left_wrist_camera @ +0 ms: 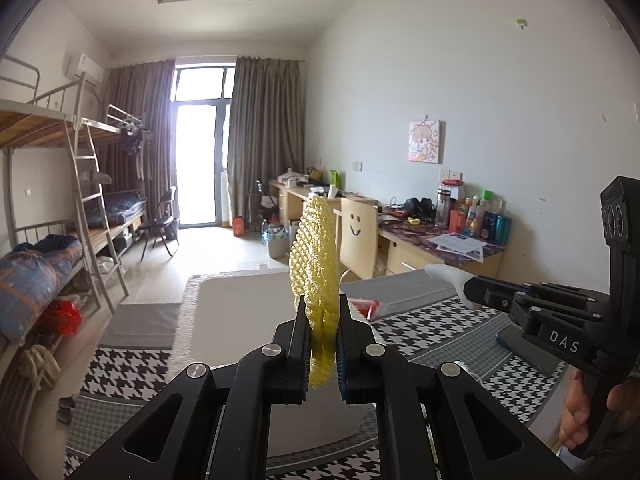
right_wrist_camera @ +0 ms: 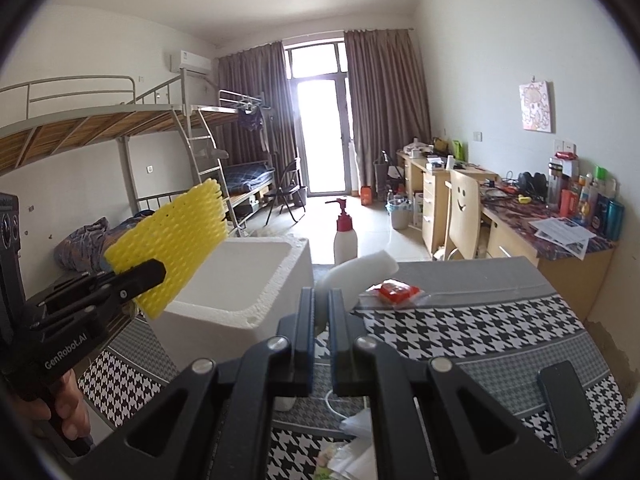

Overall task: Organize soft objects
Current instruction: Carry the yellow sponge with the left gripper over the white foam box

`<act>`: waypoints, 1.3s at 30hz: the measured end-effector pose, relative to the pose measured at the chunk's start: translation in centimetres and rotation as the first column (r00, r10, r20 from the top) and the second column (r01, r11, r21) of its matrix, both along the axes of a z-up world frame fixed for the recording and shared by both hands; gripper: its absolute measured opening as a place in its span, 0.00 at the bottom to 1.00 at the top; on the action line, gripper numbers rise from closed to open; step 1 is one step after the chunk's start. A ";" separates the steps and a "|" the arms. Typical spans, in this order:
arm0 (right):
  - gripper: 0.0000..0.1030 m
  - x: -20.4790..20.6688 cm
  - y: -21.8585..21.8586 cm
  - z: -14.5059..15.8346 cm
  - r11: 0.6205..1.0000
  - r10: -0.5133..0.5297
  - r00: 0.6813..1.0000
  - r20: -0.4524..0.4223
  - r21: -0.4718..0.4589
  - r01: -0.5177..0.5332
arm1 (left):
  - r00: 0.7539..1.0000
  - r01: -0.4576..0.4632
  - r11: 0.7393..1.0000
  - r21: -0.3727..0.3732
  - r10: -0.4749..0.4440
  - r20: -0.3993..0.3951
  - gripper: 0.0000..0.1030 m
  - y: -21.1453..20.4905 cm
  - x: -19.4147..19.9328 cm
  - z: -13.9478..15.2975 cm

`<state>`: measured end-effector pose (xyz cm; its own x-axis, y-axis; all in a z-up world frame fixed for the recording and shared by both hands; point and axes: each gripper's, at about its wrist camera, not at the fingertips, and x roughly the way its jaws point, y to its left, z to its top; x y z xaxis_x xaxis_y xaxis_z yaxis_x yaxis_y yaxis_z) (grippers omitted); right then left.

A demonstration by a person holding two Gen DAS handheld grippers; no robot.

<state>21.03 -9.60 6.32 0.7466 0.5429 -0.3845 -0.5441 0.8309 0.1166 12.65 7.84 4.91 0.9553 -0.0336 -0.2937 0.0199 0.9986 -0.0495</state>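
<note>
Yellow foam net is clamped in the left gripper: jaws pinch its lower end and it stands upright out of them. From the right wrist view the same net hangs over the near left corner of the white foam box, above the rim, not touching it as far as can be seen.

Right gripper is clenched on a white foam piece; its jaws are close together with the piece's lower edge between them, the rest sticking out forward, just right of the box. The left wrist view shows that gripper from the side with the white piece at its tip, and a hand on its handle.

Box sits on a bench under a black-and-white houndstooth cloth. Right of the box on the cloth: a clear packet with red contents. Further right and nearer the camera: a dark phone. Behind the box: a white pump bottle with a red collar. Crumpled clear plastic lies just in front of the box, partly hidden by the right gripper.
</note>
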 end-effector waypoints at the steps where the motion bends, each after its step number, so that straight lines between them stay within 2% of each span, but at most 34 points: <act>1: 0.08 0.1 0.2 0.1 1.000 0.005 1.000 0.001 0.002 -0.005 | 1.000 -0.005 1.000 0.000 0.005 0.000 0.11 0.2 0.0 0.0; 29: 0.08 1.1 5.5 0.7 0.994 0.109 0.994 0.002 -0.024 -0.109 | 0.991 -0.132 0.991 -0.011 0.132 -0.008 0.11 5.9 -0.9 -0.4; 39: 0.08 1.4 7.9 0.4 0.988 0.149 0.989 -0.023 -0.042 -0.150 | 0.985 -0.174 0.984 -0.025 0.174 -0.019 0.11 7.5 -1.2 -0.9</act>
<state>22.45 -1.74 6.75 0.6504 0.6301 -0.4242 -0.6604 0.7450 0.0940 11.44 15.35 4.03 0.9423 0.1247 -0.3108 -0.1551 0.9851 -0.0750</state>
